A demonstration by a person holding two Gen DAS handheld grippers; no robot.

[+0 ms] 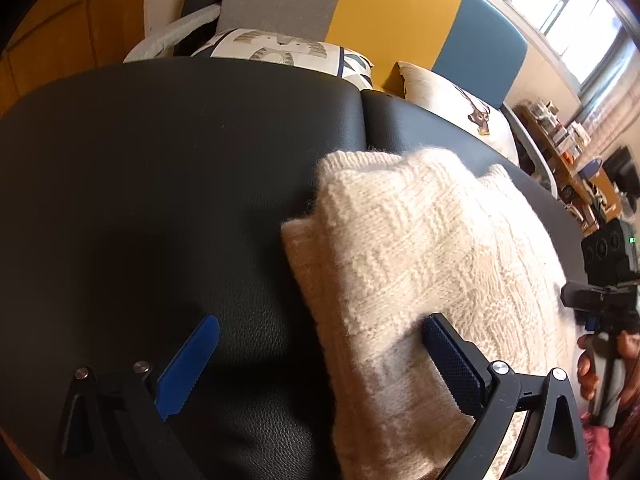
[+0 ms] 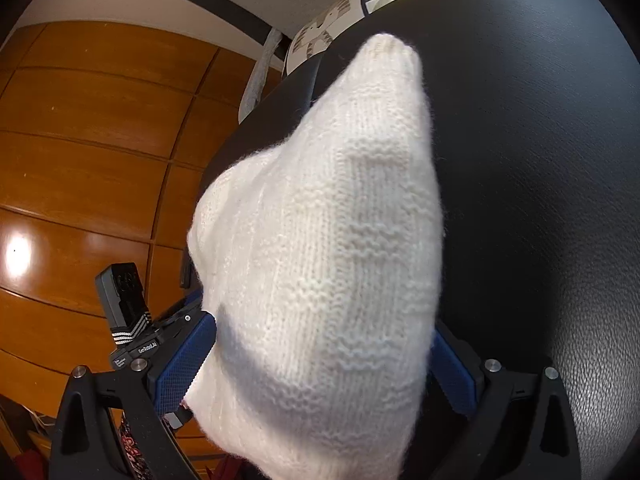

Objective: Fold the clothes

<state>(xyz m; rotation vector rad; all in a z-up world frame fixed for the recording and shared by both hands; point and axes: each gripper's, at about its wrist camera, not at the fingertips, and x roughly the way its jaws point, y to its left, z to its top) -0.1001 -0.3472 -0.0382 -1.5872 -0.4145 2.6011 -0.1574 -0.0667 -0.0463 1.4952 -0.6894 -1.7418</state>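
A cream knitted sweater [image 1: 420,248] lies folded on a black leather surface [image 1: 180,160], to the right in the left wrist view. My left gripper [image 1: 320,360] is open; the sweater's left edge sits between its blue pads [image 1: 188,364], and the right pad touches the knit. In the right wrist view the sweater [image 2: 328,220] fills the middle and reaches in between the widely spread fingers of my right gripper [image 2: 320,364], which is open. A person's hand [image 1: 592,364] holds the right gripper [image 1: 600,304] at the sweater's far side. The left gripper's body [image 2: 124,300] shows beyond the sweater.
Patterned cushions [image 1: 280,48] and a deer cushion [image 1: 460,108] lie behind the black surface, backed by grey, yellow and blue panels [image 1: 392,12]. Wooden floor [image 2: 80,140] lies off the surface's left edge. Shelves with clutter [image 1: 560,140] stand at the far right under a window.
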